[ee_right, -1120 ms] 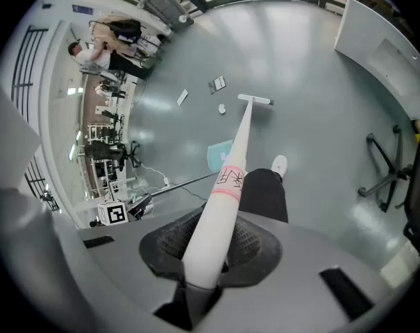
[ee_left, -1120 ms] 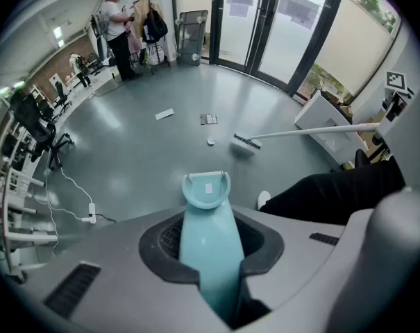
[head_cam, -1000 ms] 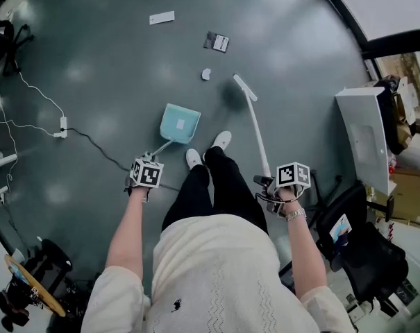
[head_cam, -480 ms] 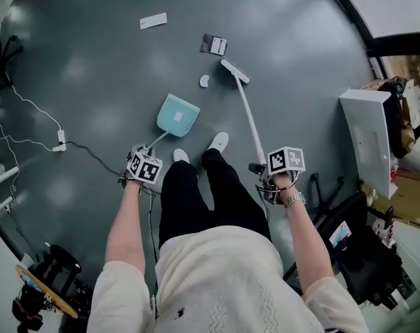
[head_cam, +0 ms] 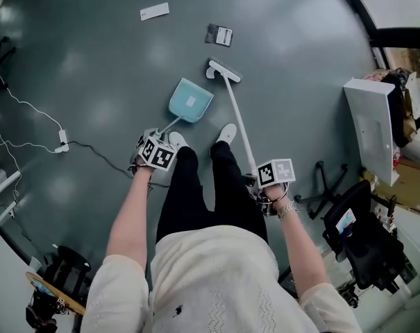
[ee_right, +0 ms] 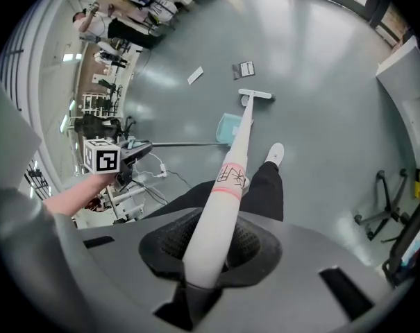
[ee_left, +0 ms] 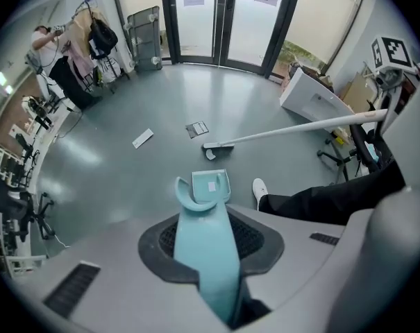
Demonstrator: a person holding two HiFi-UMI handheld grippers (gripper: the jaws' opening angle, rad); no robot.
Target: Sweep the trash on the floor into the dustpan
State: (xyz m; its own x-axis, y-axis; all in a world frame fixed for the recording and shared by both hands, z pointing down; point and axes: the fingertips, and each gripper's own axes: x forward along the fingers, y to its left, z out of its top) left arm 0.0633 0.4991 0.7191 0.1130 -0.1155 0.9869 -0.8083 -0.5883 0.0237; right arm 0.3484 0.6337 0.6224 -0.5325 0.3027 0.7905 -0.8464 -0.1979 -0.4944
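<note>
A light blue dustpan (head_cam: pixel 191 100) rests on the grey floor, and my left gripper (head_cam: pixel 156 152) is shut on its long handle (ee_left: pixel 206 248). My right gripper (head_cam: pixel 269 175) is shut on the white broom handle (ee_right: pixel 227 186). The broom head (head_cam: pixel 224 70) lies just beyond the dustpan's right corner, against a small white scrap (head_cam: pixel 210 73). Farther out lie a dark packet (head_cam: pixel 219 35) and a white paper strip (head_cam: pixel 155 11). In the left gripper view the scrap (ee_left: pixel 210 155) sits between the broom head (ee_left: pixel 218 146) and the dustpan (ee_left: pixel 211 186).
A power strip with its cable (head_cam: pixel 62 143) lies on the floor at the left. A white cabinet (head_cam: pixel 373 127) and a black office chair (head_cam: pixel 362 245) stand at the right. The person's white shoes (head_cam: pixel 227 132) are just behind the dustpan.
The broom head has swung left up to the white scrap. The dustpan has shifted right, closer to the broom head. Both hands have moved inward.
</note>
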